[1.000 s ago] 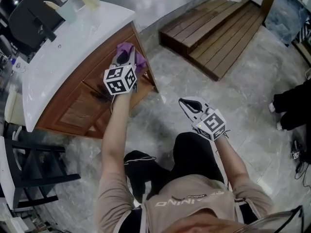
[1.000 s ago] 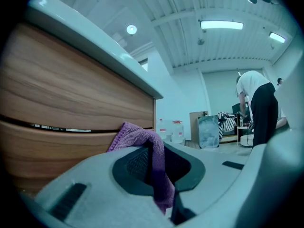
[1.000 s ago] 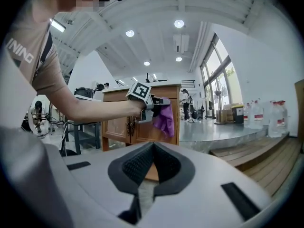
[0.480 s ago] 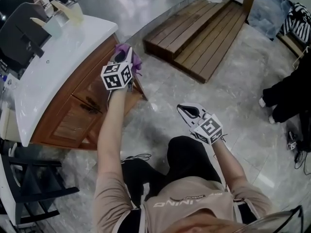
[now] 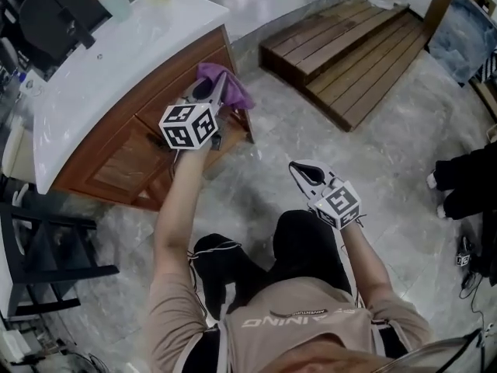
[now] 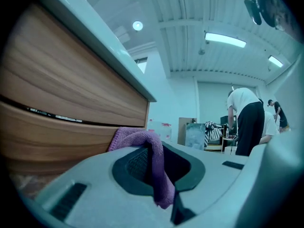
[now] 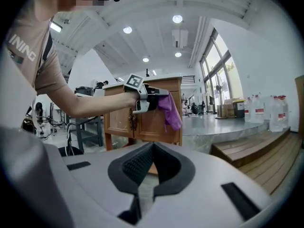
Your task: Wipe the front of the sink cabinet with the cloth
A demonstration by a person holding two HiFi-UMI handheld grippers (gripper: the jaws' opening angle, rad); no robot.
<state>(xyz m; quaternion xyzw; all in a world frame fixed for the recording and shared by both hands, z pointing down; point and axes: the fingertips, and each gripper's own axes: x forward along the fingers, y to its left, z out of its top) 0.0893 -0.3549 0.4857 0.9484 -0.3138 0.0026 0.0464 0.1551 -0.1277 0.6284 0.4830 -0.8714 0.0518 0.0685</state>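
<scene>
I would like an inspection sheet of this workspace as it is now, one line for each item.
Surface: wooden cabinet front below a white countertop.
Job's things: purple cloth, at the cabinet's end corner.
Clutter: dark object on the countertop's far end.
Grippers: left gripper shut on the cloth; right gripper shut, empty, away from the cabinet.
Cables: black cables on the floor, far right.
Surroundings: wooden platform; black frame; a standing person's legs.
</scene>
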